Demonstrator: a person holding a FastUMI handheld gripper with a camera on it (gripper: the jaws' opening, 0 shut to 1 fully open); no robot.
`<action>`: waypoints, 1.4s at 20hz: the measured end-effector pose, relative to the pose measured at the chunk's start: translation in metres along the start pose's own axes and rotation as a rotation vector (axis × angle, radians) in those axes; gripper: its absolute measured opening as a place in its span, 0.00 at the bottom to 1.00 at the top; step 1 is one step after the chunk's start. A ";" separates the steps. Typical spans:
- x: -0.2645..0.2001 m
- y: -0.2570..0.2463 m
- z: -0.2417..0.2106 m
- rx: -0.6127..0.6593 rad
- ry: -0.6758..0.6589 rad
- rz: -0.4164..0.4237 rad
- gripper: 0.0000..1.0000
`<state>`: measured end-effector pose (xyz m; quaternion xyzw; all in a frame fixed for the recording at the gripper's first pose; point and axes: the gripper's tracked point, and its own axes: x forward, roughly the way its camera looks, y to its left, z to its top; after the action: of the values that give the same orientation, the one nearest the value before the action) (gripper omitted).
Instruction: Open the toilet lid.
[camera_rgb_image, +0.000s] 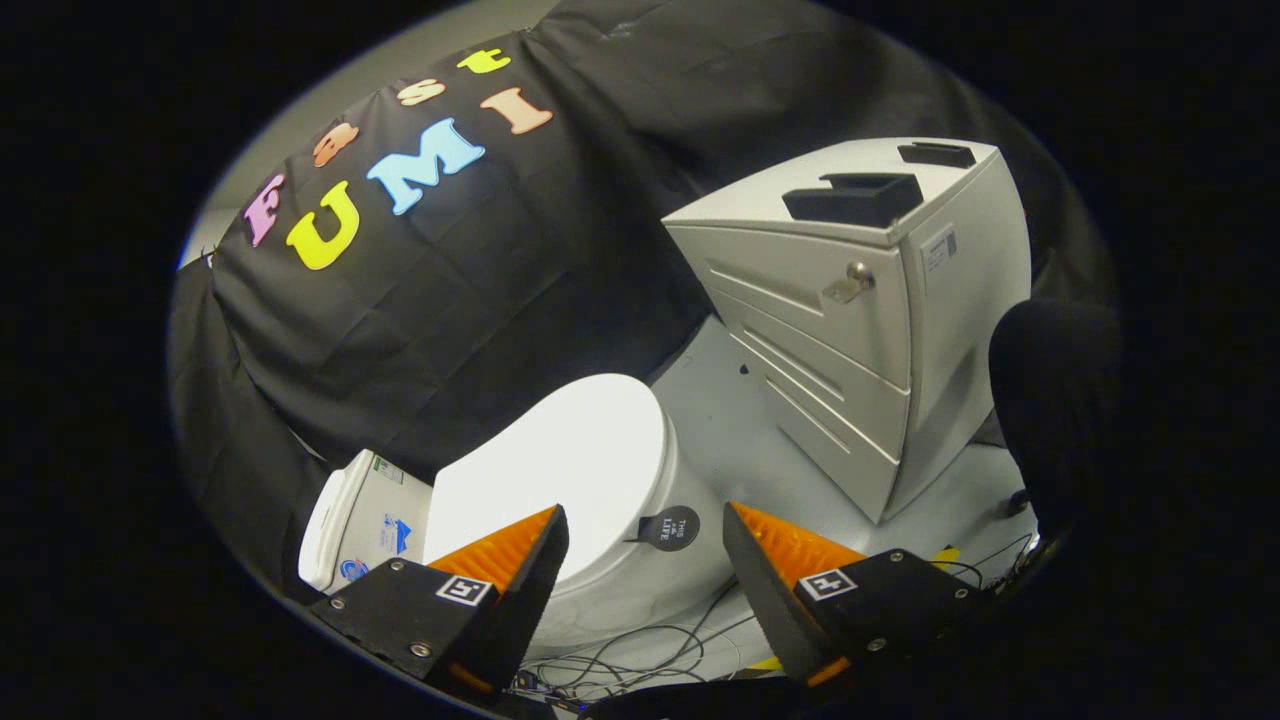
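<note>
Gripper view: the gripper is hanging above the toilet, fingers spread wide and holding nothing. The lid is lying flat and closed just beyond the fingers, so the lift is not yet begun; grasping its front edge is what remains. Cables are trailing across the pale floor; a grey cabinet is standing by the toilet.
</note>
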<state>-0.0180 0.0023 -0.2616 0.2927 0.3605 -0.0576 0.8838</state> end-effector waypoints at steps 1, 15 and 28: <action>0.003 -0.002 -0.004 0.015 0.013 -0.004 0.95; 0.048 -0.015 -0.044 0.218 0.090 -0.001 0.84; 0.086 -0.016 -0.057 0.407 0.081 0.067 0.59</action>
<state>0.0056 0.0303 -0.3597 0.4790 0.3668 -0.0880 0.7926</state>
